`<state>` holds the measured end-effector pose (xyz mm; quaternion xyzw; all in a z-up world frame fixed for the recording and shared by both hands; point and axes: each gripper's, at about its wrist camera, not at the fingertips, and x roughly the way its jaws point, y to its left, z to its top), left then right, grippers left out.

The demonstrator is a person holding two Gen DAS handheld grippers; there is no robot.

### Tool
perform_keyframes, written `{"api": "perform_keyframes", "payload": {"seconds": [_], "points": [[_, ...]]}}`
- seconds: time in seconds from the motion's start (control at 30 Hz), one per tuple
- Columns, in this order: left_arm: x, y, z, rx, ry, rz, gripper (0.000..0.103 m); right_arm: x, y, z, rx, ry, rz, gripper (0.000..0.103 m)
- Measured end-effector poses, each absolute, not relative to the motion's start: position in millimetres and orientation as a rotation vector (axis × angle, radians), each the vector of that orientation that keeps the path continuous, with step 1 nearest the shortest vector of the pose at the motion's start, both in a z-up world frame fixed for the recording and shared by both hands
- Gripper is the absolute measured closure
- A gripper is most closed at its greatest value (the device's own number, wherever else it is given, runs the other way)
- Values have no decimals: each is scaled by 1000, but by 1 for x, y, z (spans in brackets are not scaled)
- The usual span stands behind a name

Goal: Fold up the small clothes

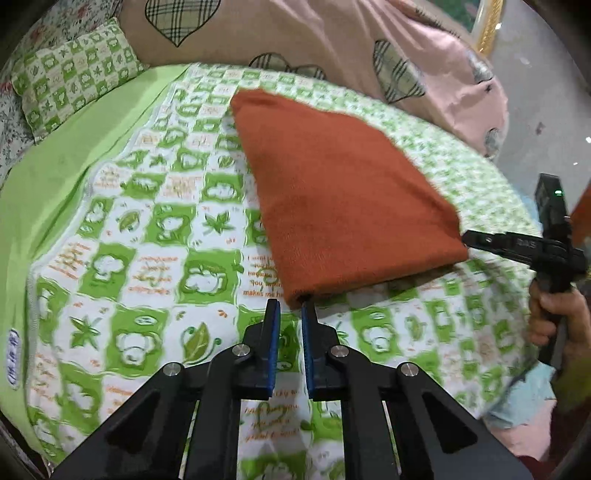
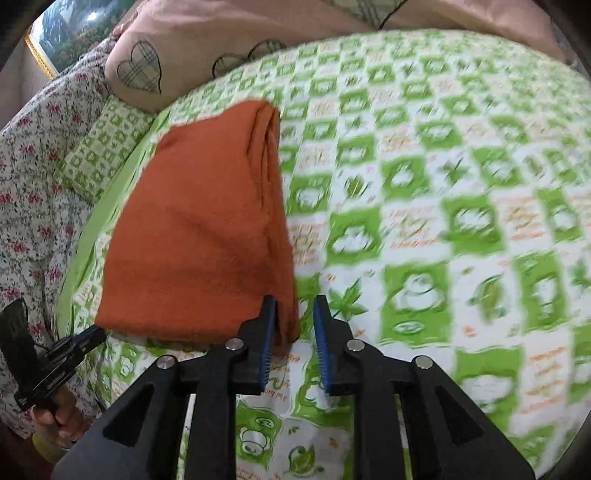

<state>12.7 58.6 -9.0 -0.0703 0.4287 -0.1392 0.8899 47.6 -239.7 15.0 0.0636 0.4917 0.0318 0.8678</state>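
A folded rust-orange cloth [image 1: 332, 192] lies flat on the green-and-white patterned bedspread [image 1: 147, 229]; it also shows in the right wrist view [image 2: 199, 229]. My left gripper [image 1: 291, 306] is open, its fingertips right at the cloth's near corner without pinching it. My right gripper [image 2: 295, 301] is open, with the cloth's other near corner just between its fingers. The right gripper shows in the left wrist view [image 1: 469, 238] at the cloth's right corner. The left gripper shows in the right wrist view [image 2: 99, 334] at the cloth's left corner.
A pink quilt with plaid hearts [image 1: 295, 33] is piled behind the cloth. A green patterned pillow [image 1: 74, 77] lies at the far left on a plain green sheet [image 1: 55, 177]. A floral fabric [image 2: 33, 206] lies left of the bed in the right wrist view.
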Motion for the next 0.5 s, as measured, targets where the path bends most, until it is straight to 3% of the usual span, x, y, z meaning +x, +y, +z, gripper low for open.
{"api": "perform_keyframes", "payload": {"seconds": [0.13, 0.27, 0.5], "points": [[26, 60, 15, -175, 841, -342, 88, 65, -237, 38, 147, 974, 95, 79], [66, 52, 21, -180, 814, -349, 80, 111, -227, 41, 155, 953, 138, 60], [115, 48, 13, -274, 836, -390, 81, 188, -224, 15, 216, 1042, 174, 61]]}}
